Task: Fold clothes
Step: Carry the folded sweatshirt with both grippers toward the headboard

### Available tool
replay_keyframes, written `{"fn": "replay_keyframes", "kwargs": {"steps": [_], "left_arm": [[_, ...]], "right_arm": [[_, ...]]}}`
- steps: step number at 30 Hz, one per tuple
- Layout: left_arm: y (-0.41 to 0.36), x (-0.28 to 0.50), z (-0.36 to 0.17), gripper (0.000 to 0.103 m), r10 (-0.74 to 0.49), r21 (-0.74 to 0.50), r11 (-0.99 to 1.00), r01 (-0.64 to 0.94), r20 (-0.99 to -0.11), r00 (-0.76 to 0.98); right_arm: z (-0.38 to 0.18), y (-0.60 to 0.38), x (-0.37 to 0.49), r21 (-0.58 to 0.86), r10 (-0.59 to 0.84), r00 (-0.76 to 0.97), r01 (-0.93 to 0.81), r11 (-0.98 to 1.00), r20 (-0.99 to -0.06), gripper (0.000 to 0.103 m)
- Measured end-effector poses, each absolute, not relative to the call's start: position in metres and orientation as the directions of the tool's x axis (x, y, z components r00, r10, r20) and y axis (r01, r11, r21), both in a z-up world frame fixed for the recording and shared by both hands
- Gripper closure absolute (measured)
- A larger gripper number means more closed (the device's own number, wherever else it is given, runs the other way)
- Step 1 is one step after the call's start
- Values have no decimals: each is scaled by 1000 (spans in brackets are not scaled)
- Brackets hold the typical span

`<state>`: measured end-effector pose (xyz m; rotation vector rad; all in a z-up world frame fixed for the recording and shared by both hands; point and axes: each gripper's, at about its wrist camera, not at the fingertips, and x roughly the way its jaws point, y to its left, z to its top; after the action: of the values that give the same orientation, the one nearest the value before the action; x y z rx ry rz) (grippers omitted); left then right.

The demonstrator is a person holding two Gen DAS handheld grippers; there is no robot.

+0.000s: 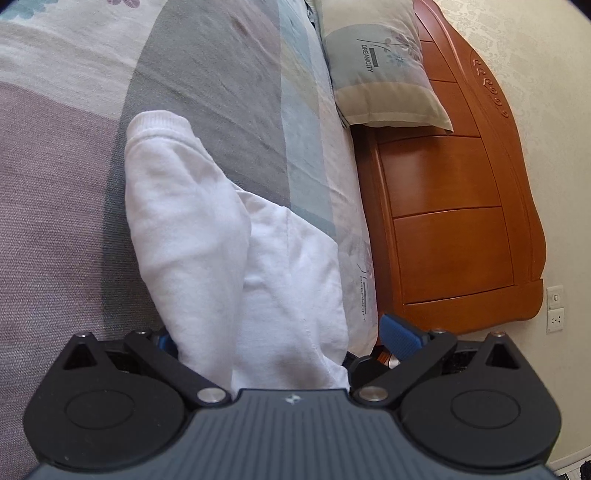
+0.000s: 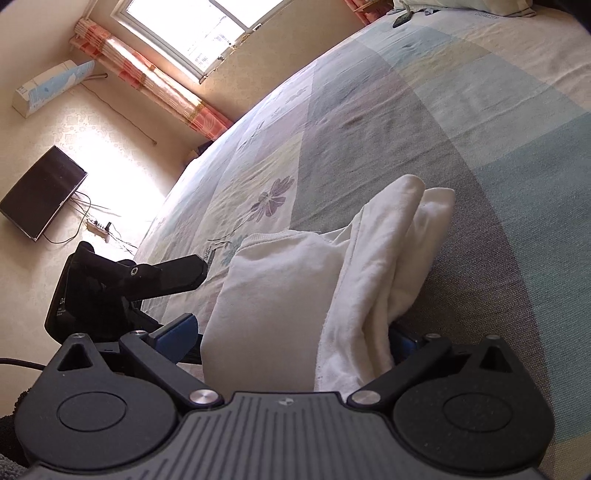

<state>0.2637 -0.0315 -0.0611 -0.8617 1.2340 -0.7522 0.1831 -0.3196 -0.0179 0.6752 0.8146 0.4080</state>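
1. The left claw (image 1: pixel 280 347) stands wide open with a white garment (image 1: pixel 207 236) bunched between its blue pads (image 1: pixel 400 334); the cloth fills the gap but whether it is pinched I cannot tell

2. The right claw (image 2: pixel 291 332) is also spread wide, the same garment (image 2: pixel 295 295) heaped between its fingers, one blue pad (image 2: pixel 177 330) showing at the left; a firm hold cannot be told

3. The garment lies on the near part of the bed (image 1: pixel 221 74), on the grey patch of the patterned cover, its ribbed cuff (image 1: pixel 157 120) pointing far

4. A pillow (image 1: pixel 380 66) leans on the wooden headboard (image 1: pixel 450 206) at the right

5. In the right wrist view, the left claw (image 2: pixel 122 284) shows at the near left, with a window (image 2: pixel 195 26), curtain (image 2: pixel 147 81) and dark screen (image 2: pixel 40 192) far left
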Motion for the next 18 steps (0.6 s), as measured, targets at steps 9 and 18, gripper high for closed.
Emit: {"fn": "replay_keyframes", "kwargs": {"steps": [9, 18], "left_arm": [[-35, 268, -79, 2, -880, -886, 463, 28, -455, 136], [-44, 265, -57, 2, -899, -901, 428, 67, -417, 133]], "right_arm": [[-44, -332, 188, 712, 564, 603, 10, 702, -565, 0], [-26, -327, 188, 720, 586, 616, -42, 692, -527, 0]]}}
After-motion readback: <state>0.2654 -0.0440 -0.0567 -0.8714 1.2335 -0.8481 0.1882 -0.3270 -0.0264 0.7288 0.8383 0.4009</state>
